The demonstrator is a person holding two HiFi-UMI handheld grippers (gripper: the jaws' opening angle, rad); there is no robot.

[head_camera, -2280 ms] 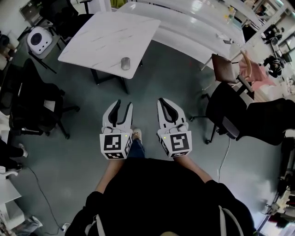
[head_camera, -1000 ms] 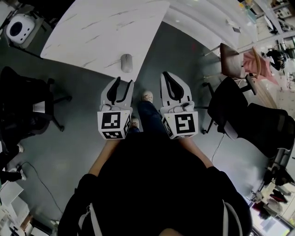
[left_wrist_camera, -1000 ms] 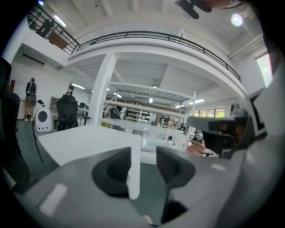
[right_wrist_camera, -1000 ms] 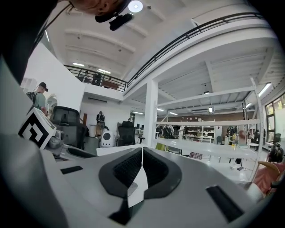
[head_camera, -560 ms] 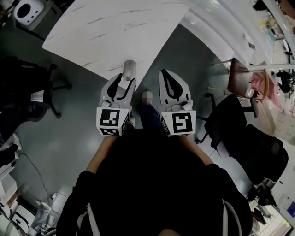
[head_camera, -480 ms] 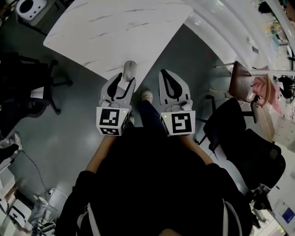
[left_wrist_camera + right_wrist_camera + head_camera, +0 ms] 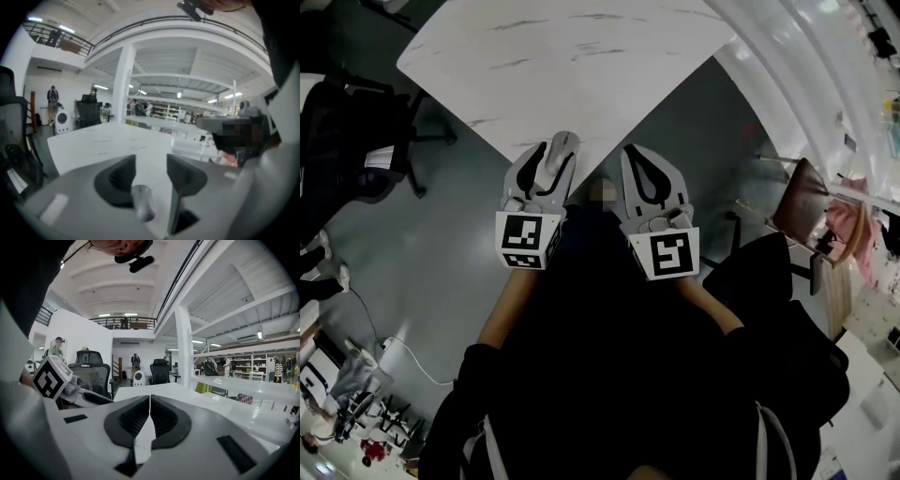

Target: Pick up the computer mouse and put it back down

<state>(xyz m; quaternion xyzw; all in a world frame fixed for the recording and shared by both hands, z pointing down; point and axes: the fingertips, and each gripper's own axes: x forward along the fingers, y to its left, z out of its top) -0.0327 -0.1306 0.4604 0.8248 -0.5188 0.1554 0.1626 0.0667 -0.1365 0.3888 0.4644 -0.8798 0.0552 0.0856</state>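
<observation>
Left gripper [image 7: 551, 165] straddling the mouse [image 7: 561, 148], right gripper [image 7: 639, 157] closed on nothing
Left to right: black office chair [image 7: 356, 141] beside the white marble table [image 7: 581, 66]; left gripper at the table's near edge, jaws roughly half apart and opening, grey mouse lying on the tabletop between them, closer to the left jaw, pads not pressing it as far as its own view shows; right gripper just beside it, level with the table edge, jaws fully together with only a thin slit, holding nothing; another black chair [image 7: 769, 272] further right
</observation>
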